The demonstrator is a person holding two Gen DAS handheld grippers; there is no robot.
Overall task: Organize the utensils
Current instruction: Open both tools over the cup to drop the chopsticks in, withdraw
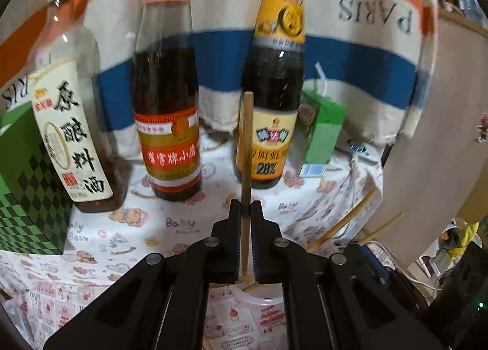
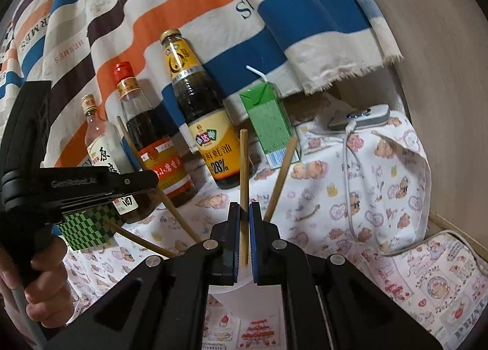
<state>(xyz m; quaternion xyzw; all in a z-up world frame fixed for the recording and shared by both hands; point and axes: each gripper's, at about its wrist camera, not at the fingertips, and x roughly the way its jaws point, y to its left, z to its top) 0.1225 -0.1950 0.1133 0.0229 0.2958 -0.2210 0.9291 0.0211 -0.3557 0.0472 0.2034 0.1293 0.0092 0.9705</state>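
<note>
My left gripper (image 1: 245, 208) is shut on a wooden chopstick (image 1: 246, 142) that stands upright between its jaws, in front of the sauce bottles. My right gripper (image 2: 243, 209) is shut on another upright wooden chopstick (image 2: 244, 167). Below each gripper is a clear plastic cup (image 2: 244, 289), also in the left wrist view (image 1: 262, 298). More chopsticks (image 2: 279, 176) lean out of it; two show at the right of the left wrist view (image 1: 341, 221). The left gripper's body (image 2: 45, 191) and the hand holding it show at the left of the right wrist view.
Three sauce bottles (image 1: 166, 99) stand in a row on a printed cloth (image 1: 146, 221) before a striped hanging cloth (image 1: 350, 54). A green drink carton (image 2: 270, 124) stands to their right. A green checkered box (image 1: 24, 185) is at the left. A power bank with cable (image 2: 363, 116) lies far right.
</note>
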